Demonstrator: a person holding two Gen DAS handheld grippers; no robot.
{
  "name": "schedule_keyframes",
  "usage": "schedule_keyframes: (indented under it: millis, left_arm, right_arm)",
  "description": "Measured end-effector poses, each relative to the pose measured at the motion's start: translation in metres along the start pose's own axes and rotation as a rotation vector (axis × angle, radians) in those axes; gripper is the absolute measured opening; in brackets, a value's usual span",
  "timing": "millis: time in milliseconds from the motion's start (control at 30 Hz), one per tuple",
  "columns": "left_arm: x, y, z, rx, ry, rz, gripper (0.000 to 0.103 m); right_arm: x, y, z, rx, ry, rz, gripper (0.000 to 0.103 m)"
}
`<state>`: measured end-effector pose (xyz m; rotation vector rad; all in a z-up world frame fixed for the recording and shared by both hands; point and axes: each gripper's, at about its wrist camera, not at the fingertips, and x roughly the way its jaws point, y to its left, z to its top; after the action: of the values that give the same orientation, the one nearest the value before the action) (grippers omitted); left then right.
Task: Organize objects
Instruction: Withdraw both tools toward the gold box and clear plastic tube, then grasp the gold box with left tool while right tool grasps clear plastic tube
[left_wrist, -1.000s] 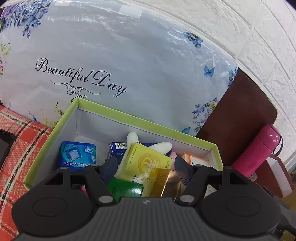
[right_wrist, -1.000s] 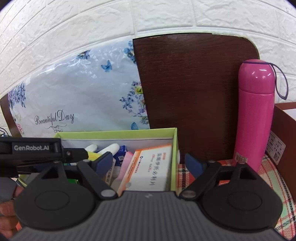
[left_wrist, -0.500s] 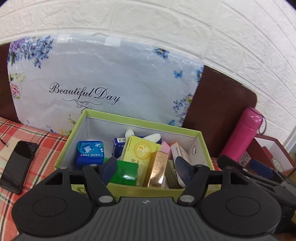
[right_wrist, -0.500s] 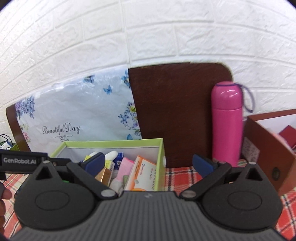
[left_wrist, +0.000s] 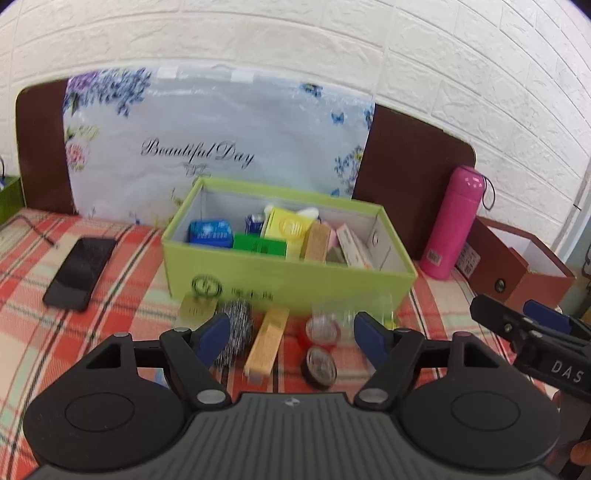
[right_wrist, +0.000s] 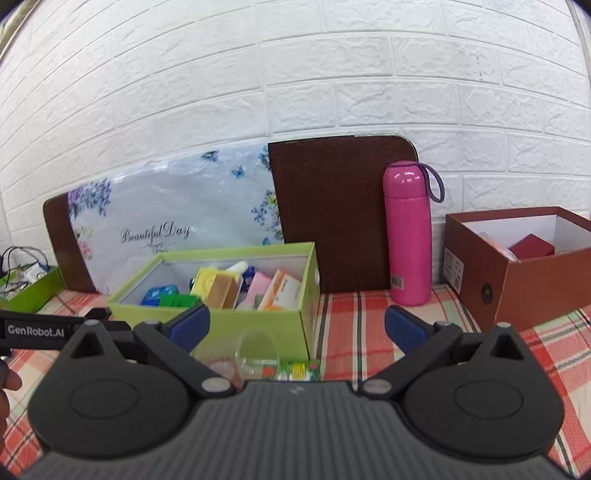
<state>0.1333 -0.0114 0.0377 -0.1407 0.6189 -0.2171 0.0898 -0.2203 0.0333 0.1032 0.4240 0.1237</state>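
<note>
- Green cardboard box (left_wrist: 288, 280) stands on the plaid-covered desk (left_wrist: 122, 280), already crowded with small packets; loose items lie just in front of its near wall.
- Left gripper (left_wrist: 291, 338) hangs above them with jaws released and empty; right gripper (right_wrist: 297, 326) is likewise spread, holding nothing.
- Next pick is probably the tan carton (left_wrist: 266, 341), beside the steel-wool scourer (left_wrist: 236, 326).
- Its long axis runs from the gripper toward the box, so close across the narrow sides, clear of the scourer.
</note>
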Motion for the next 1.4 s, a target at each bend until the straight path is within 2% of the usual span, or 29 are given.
schedule_keyframes:
  millis: [300,467,733,800,867,900,967,1000,1200,1300,1400]
  left_arm:
    - [-0.007,0.027,-0.065,-0.046,0.118,-0.017,0.079]
    - [-0.008,0.036,-0.081,-0.043,0.131,-0.026,0.079]
    - [0.003,0.035,-0.068,0.026,0.05,-0.001,0.079]
    - [0.011,0.034,-0.061,0.026,0.04,-0.009,0.079]
    - [0.019,0.033,-0.054,0.029,0.032,-0.014,0.077]
    - [0.024,0.032,-0.051,0.034,0.031,-0.013,0.075]
    - [0.036,0.03,-0.046,0.043,0.038,-0.007,0.069]
    - [0.042,0.029,-0.044,0.044,0.043,-0.007,0.066]
    - [0.073,0.024,-0.037,0.039,0.084,-0.004,0.048]
    - [0.083,0.024,-0.037,0.047,0.114,-0.003,0.026]
    - [0.079,0.028,-0.043,0.041,0.116,-0.019,0.025]
  right_arm:
    - [-0.024,0.013,-0.062,-0.051,0.115,0.013,0.103]
    - [-0.017,0.02,-0.09,-0.074,0.194,0.021,0.101]
    - [0.016,0.03,-0.106,-0.119,0.284,0.021,0.084]
    - [0.024,0.031,-0.106,-0.116,0.3,0.015,0.076]
    - [0.028,0.029,-0.107,-0.107,0.308,0.015,0.062]
    - [0.028,0.029,-0.107,-0.11,0.304,0.013,0.058]
    - [0.026,0.029,-0.106,-0.117,0.302,0.019,0.032]
    - [0.025,0.028,-0.106,-0.117,0.303,0.023,0.028]
    - [0.012,0.025,-0.108,-0.133,0.318,0.049,0.027]
    - [0.0,0.025,-0.111,-0.149,0.33,0.068,0.027]
    - [-0.013,0.027,-0.116,-0.166,0.344,0.09,0.027]
